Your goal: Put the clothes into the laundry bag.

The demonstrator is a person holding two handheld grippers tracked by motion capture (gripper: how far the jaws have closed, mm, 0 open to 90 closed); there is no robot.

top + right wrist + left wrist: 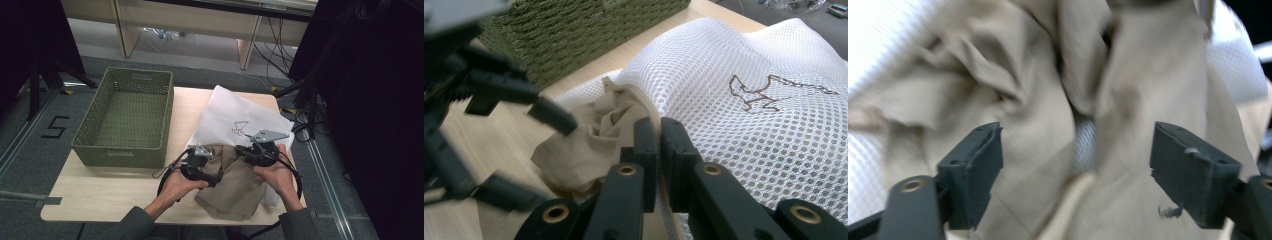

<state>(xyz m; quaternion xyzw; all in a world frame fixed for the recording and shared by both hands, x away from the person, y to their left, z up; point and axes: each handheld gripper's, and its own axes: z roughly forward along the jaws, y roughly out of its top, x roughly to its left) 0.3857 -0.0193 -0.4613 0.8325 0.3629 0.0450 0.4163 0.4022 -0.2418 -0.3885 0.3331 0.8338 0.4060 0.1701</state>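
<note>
The right hand-held gripper (659, 145) has its jaws closed on the rim of the mesh bag (744, 130), at the opening; judged purpose: to keep the mouth of the bag lifted and open so that the cloth (235, 182) can be fed in. The left hand-held gripper (1075, 165) stands with jaws wide apart above the cloth, with nothing clamped; the cloth lies loose beneath and between the jaws; probable intent: a fresh grip lower on the fabric. The cloth, a tan garment, lies crumpled on the bench (100, 195) at the near edge of the bag, one end tucked under the rim, the greater part outside. The bag lies flat on the bench, right of the basket (125, 117); the green woven basket holds nothing visible.
</note>
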